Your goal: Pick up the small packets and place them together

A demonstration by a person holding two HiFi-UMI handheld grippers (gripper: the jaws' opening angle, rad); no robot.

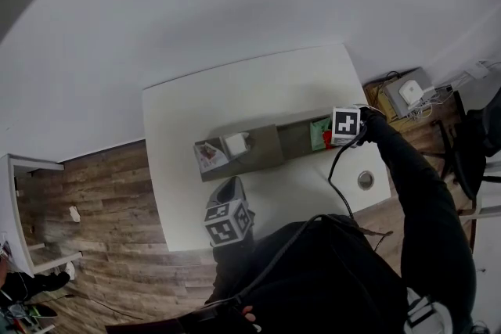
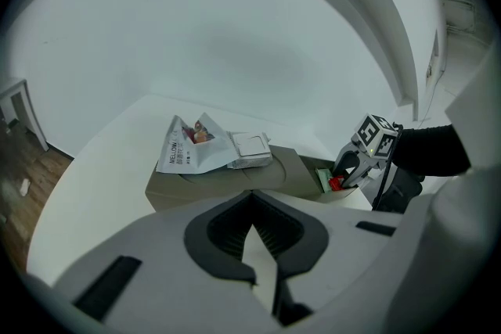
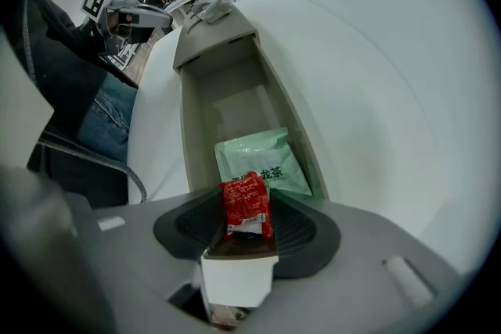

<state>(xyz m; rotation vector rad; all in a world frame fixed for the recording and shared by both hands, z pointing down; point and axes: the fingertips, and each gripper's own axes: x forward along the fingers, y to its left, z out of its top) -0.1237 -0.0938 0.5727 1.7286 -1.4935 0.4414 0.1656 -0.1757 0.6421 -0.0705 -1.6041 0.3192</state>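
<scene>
A long grey tray [image 1: 266,149] lies across the white table [image 1: 180,168]. On its raised left end rest a printed white packet [image 1: 210,155] [image 2: 188,146] and a small white packet [image 1: 236,144] [image 2: 249,149]. A green packet [image 3: 258,160] [image 1: 318,134] lies flat in the open trough at the right end. My right gripper [image 3: 246,207] [image 1: 333,138] points steeply down just over the green packet, shut on a small red packet [image 3: 247,203] [image 2: 337,184] held upright. My left gripper [image 2: 250,203] [image 1: 227,188] hovers near the table's front edge, tips together, holding nothing.
A round cable hole [image 1: 365,180] is in the table near the right front corner. A black cable [image 1: 337,176] trails from the right gripper. A white shelf [image 1: 23,207] stands at the left. A box of electronics [image 1: 407,94] and a chair [image 1: 470,145] are on the right.
</scene>
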